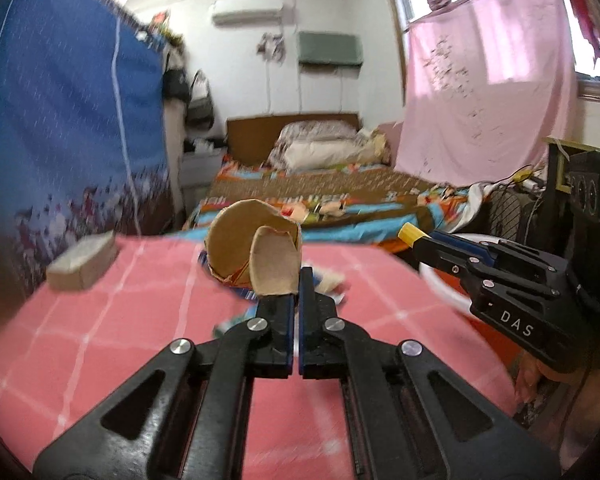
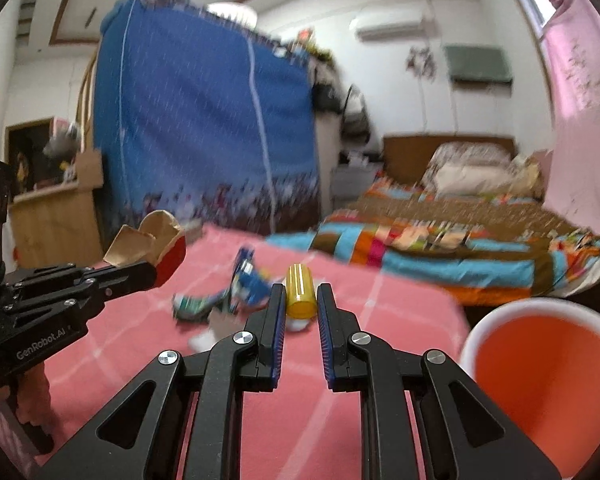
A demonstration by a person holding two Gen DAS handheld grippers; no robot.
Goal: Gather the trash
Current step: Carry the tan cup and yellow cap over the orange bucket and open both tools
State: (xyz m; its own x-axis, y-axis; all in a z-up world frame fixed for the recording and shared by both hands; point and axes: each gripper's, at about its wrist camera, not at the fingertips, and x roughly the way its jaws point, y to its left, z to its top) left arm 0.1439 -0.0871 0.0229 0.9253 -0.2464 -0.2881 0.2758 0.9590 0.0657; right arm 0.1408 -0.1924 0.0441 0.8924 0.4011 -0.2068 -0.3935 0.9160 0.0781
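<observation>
1. Fingers of the left gripper (image 1: 295,284) were pressed nearly together, pinching the torn edge of a crushed paper cup (image 1: 256,254) and holding it above the pink checked tablecloth (image 1: 100,340).
2. Right gripper (image 2: 300,300) was clamped on a small yellow ribbed cylinder (image 2: 300,294), possibly a cap or a short tube; motion blur prevented a firmer identification.
3. Seen from the right wrist, the left gripper (image 2: 150,272) sat off to the left, with the cup (image 2: 156,246) showing a red outer wall and brown inside.
4. Seen from the left wrist, the right gripper (image 1: 414,242) sat to the right, the yellow cylinder (image 1: 410,235) protruding at its tip.
5. Bin with an orange inside and white rim (image 2: 548,368) stood just off the table's right edge, near the right gripper.
6. Blue crumpled wrappers (image 2: 248,284) lay on the tablecloth (image 2: 112,344) ahead of both grippers, with a greenish one (image 2: 192,306) beside them.
7. Small tan box (image 1: 82,260) rested near the table's far left corner.
8. Beyond the table: a bed with a multicoloured cover (image 1: 340,196), a blue fabric wardrobe (image 1: 72,120) on the left and a pink curtain (image 1: 488,92) on the right.
</observation>
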